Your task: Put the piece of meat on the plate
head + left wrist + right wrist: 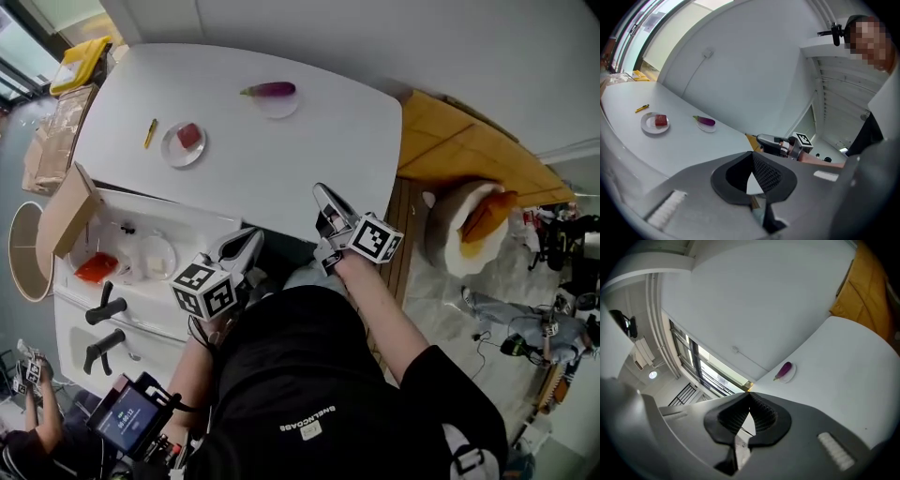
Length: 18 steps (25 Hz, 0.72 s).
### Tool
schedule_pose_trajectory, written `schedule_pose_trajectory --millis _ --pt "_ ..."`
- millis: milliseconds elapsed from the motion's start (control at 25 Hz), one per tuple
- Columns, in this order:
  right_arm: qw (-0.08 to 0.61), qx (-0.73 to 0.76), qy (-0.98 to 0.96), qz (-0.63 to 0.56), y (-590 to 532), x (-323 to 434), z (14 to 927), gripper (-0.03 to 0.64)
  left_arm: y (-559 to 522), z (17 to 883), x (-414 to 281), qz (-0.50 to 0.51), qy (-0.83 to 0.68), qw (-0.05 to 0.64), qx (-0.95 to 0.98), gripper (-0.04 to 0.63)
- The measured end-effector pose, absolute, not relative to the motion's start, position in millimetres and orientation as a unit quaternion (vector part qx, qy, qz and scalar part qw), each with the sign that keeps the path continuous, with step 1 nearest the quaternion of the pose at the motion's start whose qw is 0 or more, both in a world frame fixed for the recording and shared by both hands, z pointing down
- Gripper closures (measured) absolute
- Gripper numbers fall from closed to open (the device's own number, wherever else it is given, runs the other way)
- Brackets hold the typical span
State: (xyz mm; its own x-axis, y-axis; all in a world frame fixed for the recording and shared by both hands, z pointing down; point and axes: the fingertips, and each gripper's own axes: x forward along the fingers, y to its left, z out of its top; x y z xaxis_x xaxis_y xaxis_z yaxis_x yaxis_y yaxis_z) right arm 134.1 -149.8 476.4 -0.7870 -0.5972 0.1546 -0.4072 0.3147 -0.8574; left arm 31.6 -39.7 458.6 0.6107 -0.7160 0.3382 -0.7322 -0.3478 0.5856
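1. The meat (pixel 188 135) is lying on the plate (pixel 172 153), toward the left of the desk (pixel 300 164). Going by that, the task is looking finished, and nothing is left to carry or set down.
2. The left tongs (pixel 251 238) are hanging at the desk's near edge, well apart from the plate. They are clenched and grasping nothing: the left gripper view is showing the ribbed pads (pixel 765 172) meeting at the tips with only bare desk beyond them.
3. The right tongs (pixel 322 191) are hanging just right of the left ones, also at the near edge. They too are clenched and empty, with the pads pressing together in the right gripper view.
4. Off the desk's left corner, a cardboard box (pixel 66 214) is standing open.
5. A yellow pen (pixel 150 133) is lying just left of the plate, not touching it.
6. Further right, near the back edge, an eggplant (pixel 270 90) is resting on a saucer (pixel 281 109), well apart from the plate.
7. Nothing is standing between the tongs and the plate, and the middle of the desk is bare.
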Motion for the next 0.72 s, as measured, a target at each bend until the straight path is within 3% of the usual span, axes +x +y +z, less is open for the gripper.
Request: schedule_pose_trajectory --millis 720 --pt "0.095 -0.302 0.838 -0.445 -109 215 428 0.614 -61 421 132 -0.011 -0.387 0.350 0.853 0.580"
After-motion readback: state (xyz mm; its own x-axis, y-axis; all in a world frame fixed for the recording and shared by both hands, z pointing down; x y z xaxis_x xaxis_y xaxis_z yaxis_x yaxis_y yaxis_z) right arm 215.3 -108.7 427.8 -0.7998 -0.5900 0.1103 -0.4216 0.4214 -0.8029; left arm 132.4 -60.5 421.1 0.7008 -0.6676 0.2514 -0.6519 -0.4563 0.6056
